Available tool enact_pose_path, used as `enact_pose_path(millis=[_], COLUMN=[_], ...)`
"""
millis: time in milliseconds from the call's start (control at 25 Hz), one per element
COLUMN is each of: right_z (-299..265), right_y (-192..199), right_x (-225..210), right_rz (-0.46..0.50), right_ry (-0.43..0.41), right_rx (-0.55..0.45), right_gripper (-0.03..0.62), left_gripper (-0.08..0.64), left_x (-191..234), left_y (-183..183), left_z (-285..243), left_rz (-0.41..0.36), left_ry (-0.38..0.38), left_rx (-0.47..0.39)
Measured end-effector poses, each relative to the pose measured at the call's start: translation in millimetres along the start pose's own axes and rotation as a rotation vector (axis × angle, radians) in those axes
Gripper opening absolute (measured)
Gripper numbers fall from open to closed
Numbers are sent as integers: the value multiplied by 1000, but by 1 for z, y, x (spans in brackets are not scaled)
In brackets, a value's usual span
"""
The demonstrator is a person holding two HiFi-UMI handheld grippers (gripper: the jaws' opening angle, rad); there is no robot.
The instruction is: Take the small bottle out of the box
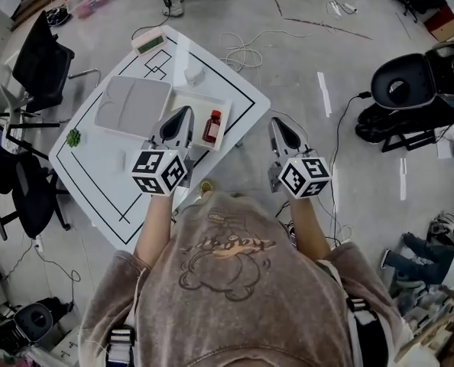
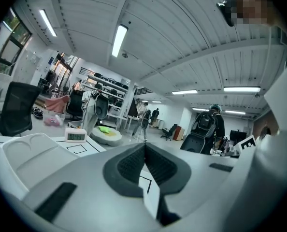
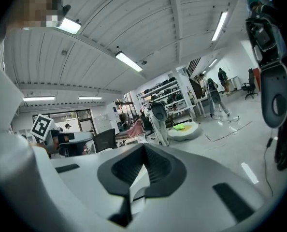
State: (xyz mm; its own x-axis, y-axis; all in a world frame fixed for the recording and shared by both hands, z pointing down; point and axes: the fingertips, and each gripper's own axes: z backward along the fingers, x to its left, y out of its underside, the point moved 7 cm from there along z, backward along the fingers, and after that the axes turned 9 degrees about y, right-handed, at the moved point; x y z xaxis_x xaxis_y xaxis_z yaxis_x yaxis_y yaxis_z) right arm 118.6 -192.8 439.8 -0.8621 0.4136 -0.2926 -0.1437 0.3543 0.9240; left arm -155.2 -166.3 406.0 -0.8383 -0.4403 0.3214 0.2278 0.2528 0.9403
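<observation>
Head view: person is standing at the near corner of a white counter marked with black lines, holding one gripper in each hand. Left gripper is hovering over the counter, tips just beside the near left side of the open white box. The small red bottle is sitting inside the box, against its right wall; can't tell if it's upright or lying. Neither gripper is touching it. The lid is lying flat on the counter, just left of the box. A clock is sitting at the far corner, and a small green item at the left edge. Right gripper is hanging off the counter's right edge, over the floor, well apart from the box.

Left gripper view: left gripper jaws are sitting together, pads meeting, nothing between them. It's pointing roughly level across the counter; lid is showing at the left, clock beyond it, and an office chair further left. Box and bottle aren't showing here.

Right gripper view: right gripper jaws are also sitting together and empty. It's looking out over open floor, with a black chair at the right edge.
</observation>
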Motion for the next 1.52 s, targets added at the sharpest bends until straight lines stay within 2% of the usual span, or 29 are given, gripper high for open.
enact_pose_path(millis=[240,600,1160,1360,1520], right_z=[-3,-8,-6,-4,-1], right_y=[-1,2,7,10,14], right_x=[-1,1,-2,-5,-6], right_rz=[11,4,-20,-22,-31], right_ry=[-1,-21,-11,7,20], right_rx=[7,21,28,44,52], right_gripper=[-3,-3,-3,-3,-3], left_gripper=[17,186,336,349,359], left_x=[0,0,14,24,35], left_y=[1,7,9,21,42], left_z=[-3,-11,-28,-41,-54], left_rz=[27,56,52,72,59], left_ry=[32,58,68,75,76], left_rx=[-9,40,117,181,286])
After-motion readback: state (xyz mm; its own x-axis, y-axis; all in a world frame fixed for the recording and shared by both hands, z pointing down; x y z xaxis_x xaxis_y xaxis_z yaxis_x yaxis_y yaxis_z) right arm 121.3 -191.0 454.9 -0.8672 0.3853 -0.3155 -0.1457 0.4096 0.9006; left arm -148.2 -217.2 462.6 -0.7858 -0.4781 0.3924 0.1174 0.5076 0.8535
